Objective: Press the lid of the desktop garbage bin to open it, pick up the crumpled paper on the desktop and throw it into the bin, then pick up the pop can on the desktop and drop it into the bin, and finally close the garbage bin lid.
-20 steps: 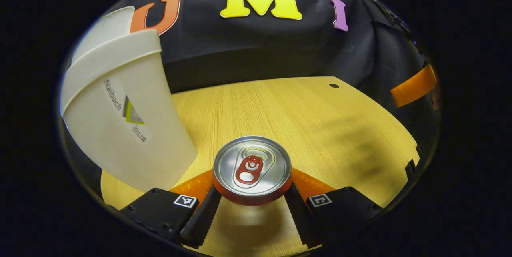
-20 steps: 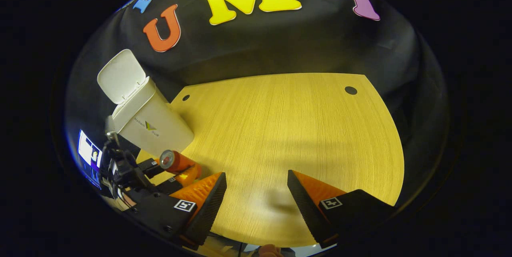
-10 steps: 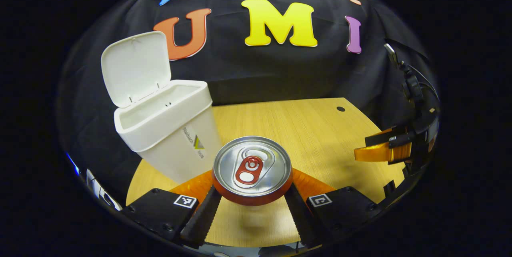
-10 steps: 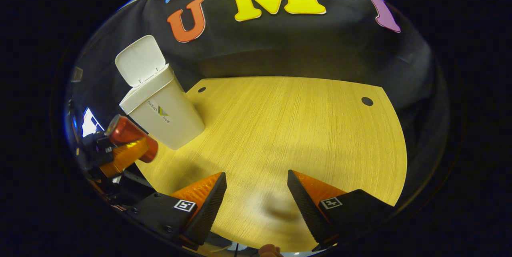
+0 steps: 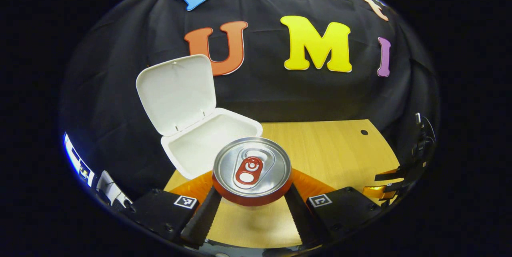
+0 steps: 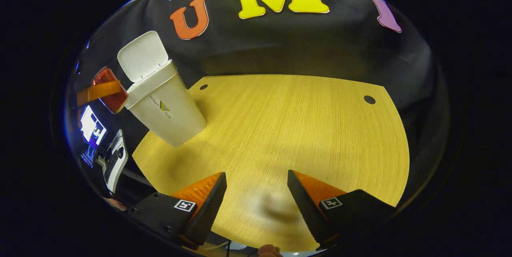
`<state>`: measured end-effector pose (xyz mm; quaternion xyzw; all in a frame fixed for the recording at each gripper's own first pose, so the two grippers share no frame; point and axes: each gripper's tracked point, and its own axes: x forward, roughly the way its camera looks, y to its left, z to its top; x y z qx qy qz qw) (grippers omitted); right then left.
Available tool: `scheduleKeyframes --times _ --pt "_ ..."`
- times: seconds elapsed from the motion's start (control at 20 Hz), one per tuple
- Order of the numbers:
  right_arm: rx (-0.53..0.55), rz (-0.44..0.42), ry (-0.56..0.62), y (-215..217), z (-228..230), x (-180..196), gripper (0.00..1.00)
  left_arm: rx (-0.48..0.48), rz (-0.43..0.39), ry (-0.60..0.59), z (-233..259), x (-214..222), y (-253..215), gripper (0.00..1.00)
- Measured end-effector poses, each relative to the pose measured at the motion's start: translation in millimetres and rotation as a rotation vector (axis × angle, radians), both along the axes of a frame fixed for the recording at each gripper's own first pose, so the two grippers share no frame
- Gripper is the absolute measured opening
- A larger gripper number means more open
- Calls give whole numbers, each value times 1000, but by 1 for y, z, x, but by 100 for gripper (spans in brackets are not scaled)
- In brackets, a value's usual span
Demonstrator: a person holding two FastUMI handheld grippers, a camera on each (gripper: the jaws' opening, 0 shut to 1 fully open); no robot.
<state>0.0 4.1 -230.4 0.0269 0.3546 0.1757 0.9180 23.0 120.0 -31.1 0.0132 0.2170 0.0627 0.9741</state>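
In the left gripper view my left gripper (image 5: 252, 205) is shut on a red pop can (image 5: 252, 167), whose silver top faces the camera. Just beyond the can is the white garbage bin (image 5: 208, 145), seen from above, its lid (image 5: 176, 91) swung up and open. In the right gripper view the bin (image 6: 166, 105) stands at the table's left rear with its lid (image 6: 142, 55) raised; the can (image 6: 110, 91) hangs in the air to the left of the bin's rim, held by the left gripper. My right gripper (image 6: 256, 201) is open over the wooden table (image 6: 300, 129), with nothing between its fingers.
The table (image 5: 328, 149) runs to the right of the bin, with a small dark hole (image 5: 364, 132) near its far corner. The right gripper (image 5: 384, 189) shows at the right edge of the left gripper view. A lit screen (image 6: 92, 129) sits off the table's left side.
The left gripper has lifted the can from table height up to beside the bin's rim, so the open bin now lies below and just ahead. The right gripper has barely moved.
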Motion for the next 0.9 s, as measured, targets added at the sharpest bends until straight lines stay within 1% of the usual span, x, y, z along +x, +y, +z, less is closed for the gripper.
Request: scheduleKeyframes --times 0.05,0.1,0.15,0.2,0.25,0.3,0.35,0.4,0.45,0.55,0.65,0.7,0.9 --pt "-2 -6 4 0 -2 -2 93 -8 4 -5 5 5 7 86" --pt "-1 -8 10 3 -3 -5 96 -16 16 -13 11 8 16 85" --pt "2 -9 16 5 -4 -8 96 -17 24 -27 17 14 25 85" --pt "13 -9 23 9 -4 -11 93 -11 36 -37 22 21 35 86" --pt "26 -14 28 13 -3 -12 96 -1 49 -49 26 29 46 86" --pt "33 -26 32 16 -4 -13 93 3 60 -55 26 38 56 85" --pt "36 -46 29 17 -4 -12 96 -4 73 -59 26 46 66 85" --pt "40 -60 29 20 -5 -12 93 -18 87 -64 24 55 75 85" --pt "40 -70 33 23 -7 -12 96 -30 100 -57 19 63 82 85" --pt "35 -86 46 27 -11 -13 96 -50 129 -35 3 76 97 86" --pt "19 -92 56 29 -16 -15 96 -73 140 -9 -12 89 104 86" --pt "9 -95 57 28 -16 -15 93 -80 144 -4 -17 96 107 86" --pt "-14 -114 76 22 -21 -16 93 -97 155 27 -33 111 113 86"
